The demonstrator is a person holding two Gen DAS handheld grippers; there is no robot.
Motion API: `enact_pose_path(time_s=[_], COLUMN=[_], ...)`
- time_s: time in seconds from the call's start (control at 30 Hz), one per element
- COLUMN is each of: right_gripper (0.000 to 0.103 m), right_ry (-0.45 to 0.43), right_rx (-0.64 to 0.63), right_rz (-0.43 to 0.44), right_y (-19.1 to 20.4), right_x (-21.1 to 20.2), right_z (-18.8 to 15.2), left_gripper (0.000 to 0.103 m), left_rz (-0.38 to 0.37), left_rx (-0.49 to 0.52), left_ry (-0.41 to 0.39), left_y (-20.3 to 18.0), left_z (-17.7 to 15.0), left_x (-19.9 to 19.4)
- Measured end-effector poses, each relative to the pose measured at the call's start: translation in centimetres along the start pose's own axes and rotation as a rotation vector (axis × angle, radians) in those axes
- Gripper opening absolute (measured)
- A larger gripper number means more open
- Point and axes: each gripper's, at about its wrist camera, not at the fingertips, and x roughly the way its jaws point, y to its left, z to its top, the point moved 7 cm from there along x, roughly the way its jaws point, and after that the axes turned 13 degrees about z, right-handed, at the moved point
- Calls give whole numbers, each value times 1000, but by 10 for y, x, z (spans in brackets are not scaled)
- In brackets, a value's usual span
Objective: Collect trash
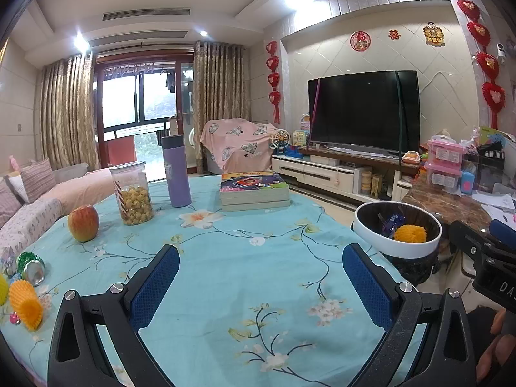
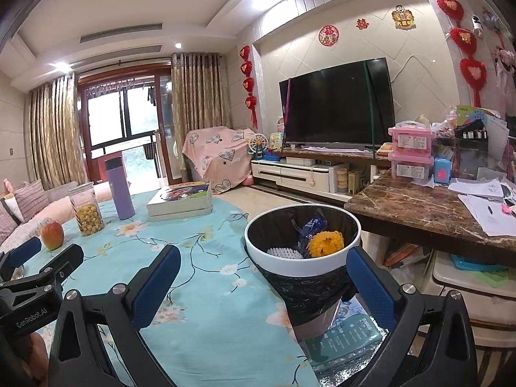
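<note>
A white-rimmed trash bin [image 1: 409, 249] with a black liner stands off the table's right edge; it also shows in the right wrist view [image 2: 303, 266]. Inside lie a yellow foam fruit net [image 2: 325, 242], a white foam net [image 2: 285, 253] and a blue wrapper [image 2: 311, 225]. On the table's left edge lie another yellow foam net [image 1: 25, 303] and a crushed green can [image 1: 32, 267]. My left gripper [image 1: 261, 283] is open and empty above the tablecloth. My right gripper [image 2: 262, 285] is open and empty, just in front of the bin.
On the blue floral tablecloth [image 1: 245, 258] stand an apple [image 1: 83, 223], a popcorn jar [image 1: 132, 193], a purple flask [image 1: 176, 171] and stacked books [image 1: 253, 191]. A marble counter [image 2: 419, 209] with pink boxes and papers is to the right. A sofa [image 1: 29, 200] lies to the left.
</note>
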Motion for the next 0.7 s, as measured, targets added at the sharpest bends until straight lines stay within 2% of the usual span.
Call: enact_pose_path(time_s=[0.7], right_gripper=[103], right_ry=[2], right_rx=[7], right_rz=[3], right_y=[1], right_x=[0], right_z=[1], left_gripper=[103], left_rz=[-10], left_rx=[8], left_ry=[3], left_y=[3], left_z=[-2], left_x=[2])
